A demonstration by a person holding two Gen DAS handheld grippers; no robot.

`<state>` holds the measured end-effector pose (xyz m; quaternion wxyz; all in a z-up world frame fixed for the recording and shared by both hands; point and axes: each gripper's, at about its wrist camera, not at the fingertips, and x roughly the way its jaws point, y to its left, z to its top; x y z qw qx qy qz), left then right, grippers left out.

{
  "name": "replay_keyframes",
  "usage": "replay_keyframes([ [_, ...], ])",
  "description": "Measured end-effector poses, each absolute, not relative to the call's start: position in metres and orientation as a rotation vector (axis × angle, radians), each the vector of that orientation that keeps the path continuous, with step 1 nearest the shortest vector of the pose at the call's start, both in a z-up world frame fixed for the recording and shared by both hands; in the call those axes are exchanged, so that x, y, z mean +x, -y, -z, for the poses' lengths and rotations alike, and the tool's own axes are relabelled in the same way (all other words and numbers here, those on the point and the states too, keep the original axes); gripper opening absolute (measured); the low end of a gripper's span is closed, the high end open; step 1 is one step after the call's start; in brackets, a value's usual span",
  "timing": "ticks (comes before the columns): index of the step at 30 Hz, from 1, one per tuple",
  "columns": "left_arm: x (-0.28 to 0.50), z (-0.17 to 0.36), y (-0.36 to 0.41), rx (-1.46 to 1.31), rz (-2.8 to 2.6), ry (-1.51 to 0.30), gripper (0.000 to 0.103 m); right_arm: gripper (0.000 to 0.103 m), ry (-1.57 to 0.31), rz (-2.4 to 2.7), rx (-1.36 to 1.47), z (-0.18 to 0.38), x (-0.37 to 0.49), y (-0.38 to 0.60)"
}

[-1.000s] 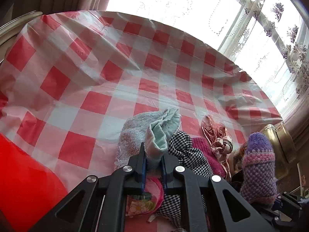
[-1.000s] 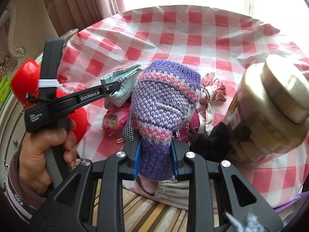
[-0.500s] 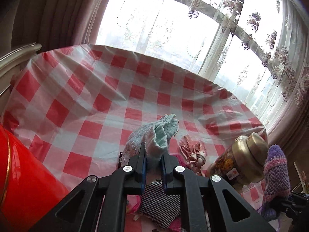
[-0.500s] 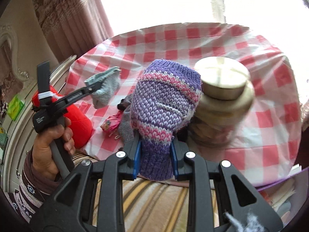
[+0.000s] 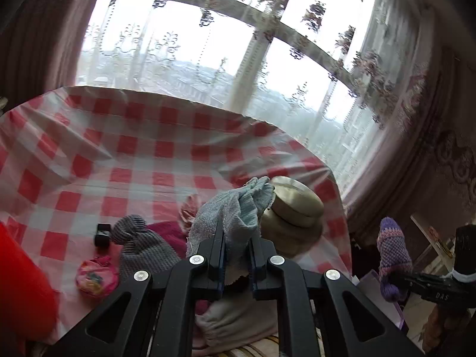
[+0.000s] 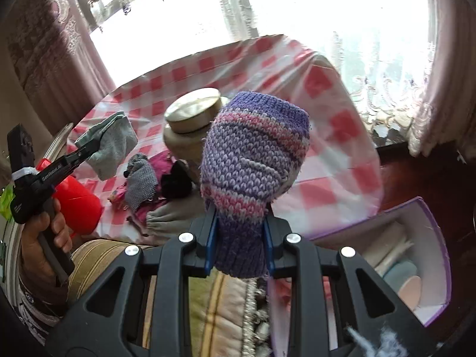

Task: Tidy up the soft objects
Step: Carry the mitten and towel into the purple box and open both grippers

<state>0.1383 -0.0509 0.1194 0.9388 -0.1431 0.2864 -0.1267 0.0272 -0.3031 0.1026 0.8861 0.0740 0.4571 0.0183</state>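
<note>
My left gripper (image 5: 236, 255) is shut on a light blue-grey sock (image 5: 235, 208) and holds it up above the pile at the table's near edge; it also shows in the right wrist view (image 6: 111, 144). My right gripper (image 6: 239, 238) is shut on a purple and pink knitted sock (image 6: 253, 154), held off the table's right side above a purple box (image 6: 428, 238). That sock also shows in the left wrist view (image 5: 391, 253). On the checked tablecloth (image 5: 134, 154) lie a grey striped sock (image 5: 139, 244), a magenta cloth (image 5: 169, 232) and a beige cloth (image 5: 238, 321).
A gold-lidded jar (image 5: 293, 211) stands near the table's right edge. A red container (image 6: 77, 205) is at the left. A small pink floral pouch (image 5: 95, 276) and a black block (image 5: 102, 233) lie on the cloth. The purple box holds pale items.
Both grippers have risen and pulled back from the table with their socks. The right gripper has swung right, off the table and over the purple box.
</note>
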Motion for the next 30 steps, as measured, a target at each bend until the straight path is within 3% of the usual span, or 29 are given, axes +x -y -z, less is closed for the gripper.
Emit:
replay_keyframes([
  [17, 0.073, -0.079, 0.315, 0.138, 0.787, -0.84, 0.013, 0.03, -0.956, 0.294, 0.314, -0.092, -0.086, 0.457],
  [30, 0.043, -0.05, 0.423, 0.444, 0.875, -0.931, 0.014, 0.03, -0.941, 0.358, 0.415, -0.072, -0.13, 0.508],
])
